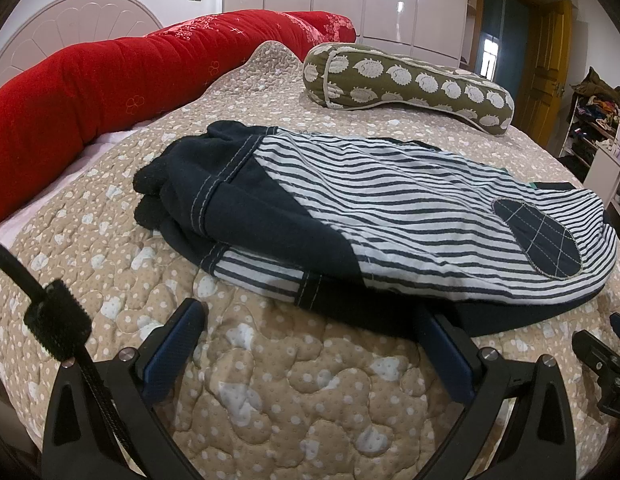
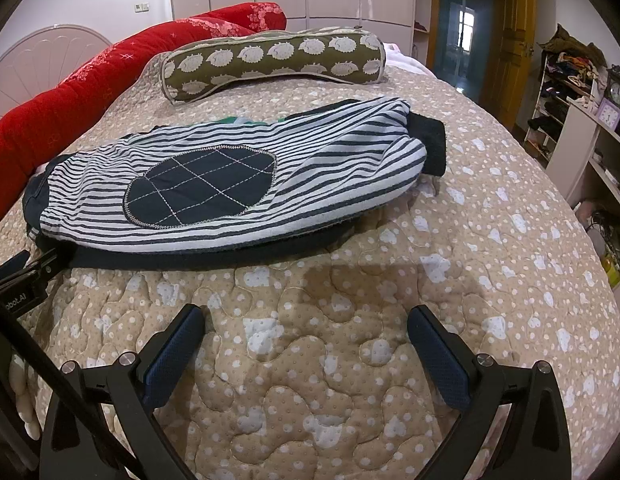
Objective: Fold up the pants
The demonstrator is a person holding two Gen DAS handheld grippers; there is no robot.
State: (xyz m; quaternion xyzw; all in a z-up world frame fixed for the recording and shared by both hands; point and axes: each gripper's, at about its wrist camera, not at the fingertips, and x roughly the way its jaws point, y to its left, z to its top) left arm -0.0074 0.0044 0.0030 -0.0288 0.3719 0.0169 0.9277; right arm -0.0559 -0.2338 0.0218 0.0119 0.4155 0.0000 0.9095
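both fingers spread, gripping nothing. navy-and-white striped folded pants [image 1: 410, 216] [image 2: 230, 184] lie on beige quilted bedspread [image 1: 290, 392] just ahead; my left fingers [image 1: 310, 344] at their hem, right fingers [image 2: 306, 344] short of it.

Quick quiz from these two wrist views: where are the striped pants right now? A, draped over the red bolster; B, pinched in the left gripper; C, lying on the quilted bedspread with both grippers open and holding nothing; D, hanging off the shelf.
C: the striped pants lie on the bedspread, while the left gripper and right gripper are both open with nothing between their fingers.
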